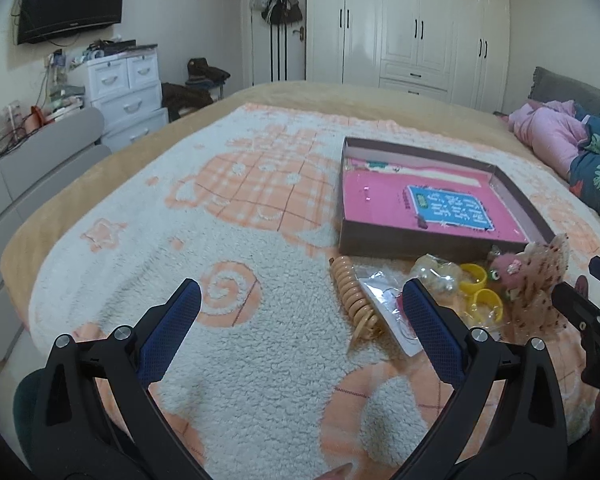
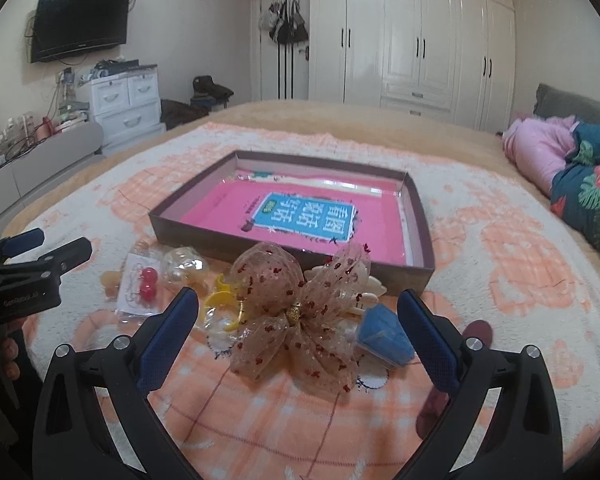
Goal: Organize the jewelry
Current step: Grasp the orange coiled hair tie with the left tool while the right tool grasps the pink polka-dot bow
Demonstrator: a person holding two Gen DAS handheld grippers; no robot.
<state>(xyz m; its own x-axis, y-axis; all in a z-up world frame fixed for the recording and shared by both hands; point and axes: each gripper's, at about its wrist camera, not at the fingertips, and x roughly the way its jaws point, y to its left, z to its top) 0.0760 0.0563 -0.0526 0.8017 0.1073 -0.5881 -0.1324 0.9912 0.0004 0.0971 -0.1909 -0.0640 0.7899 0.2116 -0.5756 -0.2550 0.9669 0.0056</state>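
Jewelry pieces are heaped on the blanket [image 2: 500, 248] just in front of the shallow box [image 2: 416, 224].

A sheer bow [image 2: 300, 312] is framed by the right gripper [image 2: 298, 312], whose jaws are spread wide with nothing held. The left gripper [image 1: 300, 304] is likewise held apart, beside a coiled hair tie [image 1: 354, 300] and yellow rings [image 1: 482, 292].
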